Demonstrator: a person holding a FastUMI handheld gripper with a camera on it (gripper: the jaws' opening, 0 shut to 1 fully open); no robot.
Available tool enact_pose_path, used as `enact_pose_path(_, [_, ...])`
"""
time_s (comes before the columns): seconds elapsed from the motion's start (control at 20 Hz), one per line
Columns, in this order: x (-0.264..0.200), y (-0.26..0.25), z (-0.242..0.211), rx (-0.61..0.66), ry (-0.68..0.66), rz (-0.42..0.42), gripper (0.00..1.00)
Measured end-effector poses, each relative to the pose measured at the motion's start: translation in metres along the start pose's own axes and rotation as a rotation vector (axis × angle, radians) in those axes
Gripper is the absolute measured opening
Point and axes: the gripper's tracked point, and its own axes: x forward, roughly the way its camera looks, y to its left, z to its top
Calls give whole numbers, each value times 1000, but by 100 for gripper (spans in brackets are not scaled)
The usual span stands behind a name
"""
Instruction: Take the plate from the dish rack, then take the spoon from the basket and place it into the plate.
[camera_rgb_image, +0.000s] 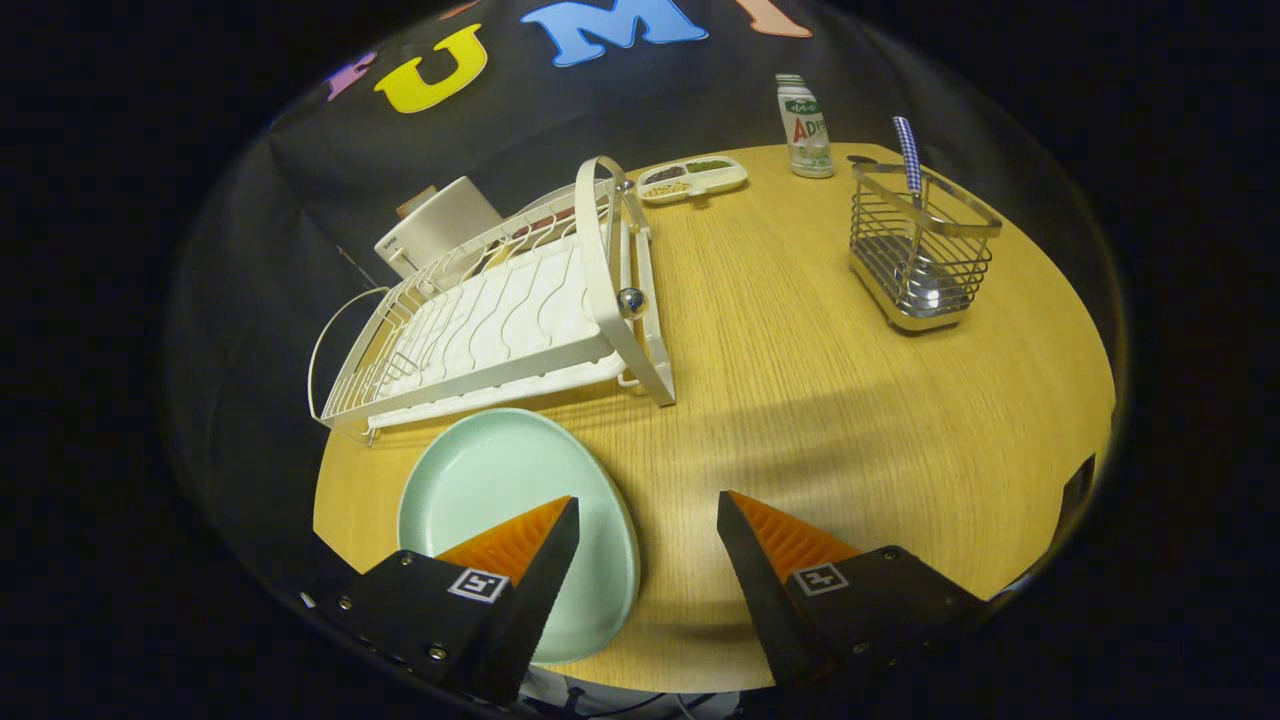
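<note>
A pale green plate (495, 485) lies flat on the wooden table (850, 420), just in front of the white dish rack (500, 320). My gripper (648, 512) is open with nothing between its fingers; the left finger (520, 545) hangs over the plate's right part, the right finger (790, 545) over bare wood. Far beyond the right finger stands a metal wire basket (922, 250). A spoon (912, 170) with a blue-and-white handle stands upright in it, bowl down.
A white bottle (804, 128) and a small divided tray (692, 179) with food sit at the table's far side. A white box-like appliance (437, 228) stands behind the rack. Open wood lies between the rack and the basket.
</note>
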Motion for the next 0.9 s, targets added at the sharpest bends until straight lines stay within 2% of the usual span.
enact_pose_path(0.15, [-22, -19, 25, -78, -83, -111, 88])
enact_pose_path(0.3, [-56, -45, 70, -138, -226, -285, 86])
enact_pose_path(0.45, [-97, -71, 125, -145, -374, -457, 86])
enact_pose_path(0.65, [-132, -108, 184, -141, -476, -663, 86])
enact_pose_path(0.75, [-131, -125, 204, -114, -490, -702, 86])
enact_pose_path(0.9, [-113, -142, 219, -65, -475, -716, 85])
